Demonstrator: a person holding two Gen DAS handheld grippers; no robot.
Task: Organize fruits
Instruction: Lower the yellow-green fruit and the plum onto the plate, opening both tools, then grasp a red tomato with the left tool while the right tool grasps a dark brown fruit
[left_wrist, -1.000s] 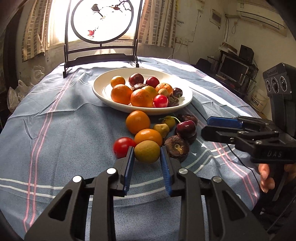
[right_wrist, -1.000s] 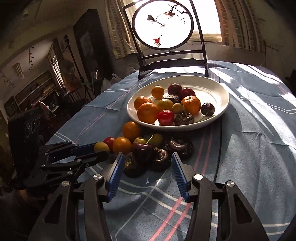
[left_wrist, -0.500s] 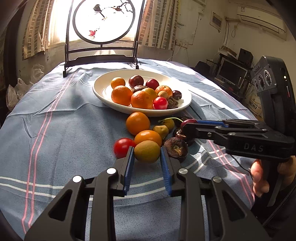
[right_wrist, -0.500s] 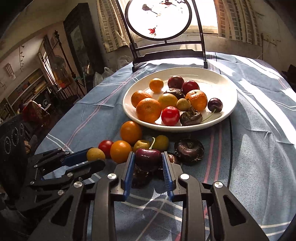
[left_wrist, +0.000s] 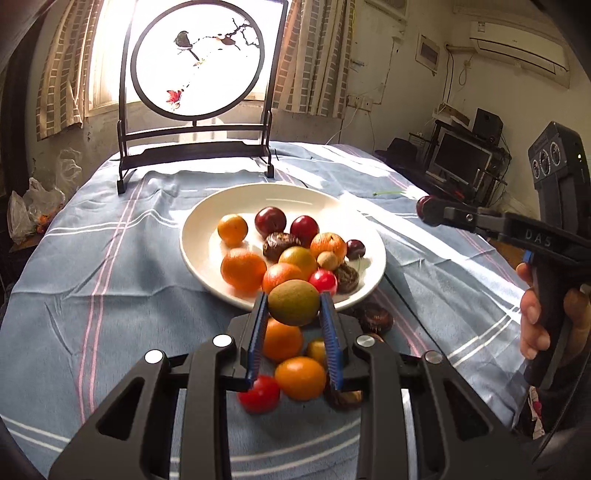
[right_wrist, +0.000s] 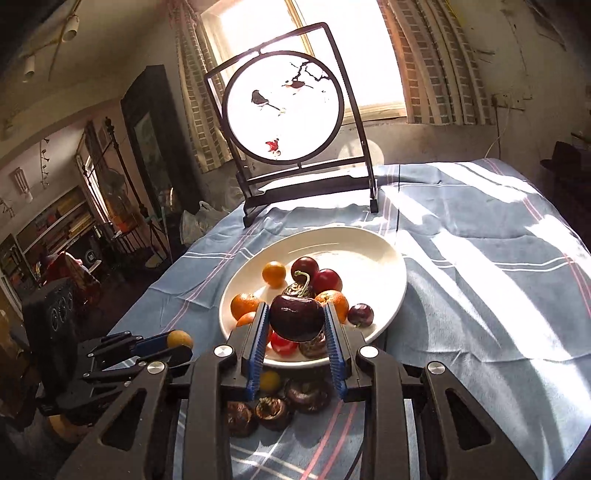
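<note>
Left wrist view, left gripper: black two-finger tool with blue ribbed pads, clamped on a round greenish-brown fruit held clear of the cloth, at the near rim of the wide white ceramic plate
Left wrist view, below the pads: loose orange citrus fruits, a small red tomato and wrinkled dark brown fruits on the cloth
Left wrist view, plate contents: oranges, dark red plums, brown wrinkled fruits, a red tomato
Left wrist view, right gripper: at the right, beside the plate, gripping a dark fruit at its tip; a person's hand wraps its handle
Right wrist view, right gripper: pads pressed on a glossy dark purple plum with a curled stem, held above the plate's near edge
Right wrist view, left gripper: lower left, closed on the yellowish fruit, just left of the plate
Surface: pale blue tablecloth with white and pink stripes, sunlit
Room: round painted bird screen in a dark wooden stand at the table's far end, curtained window behind
</note>
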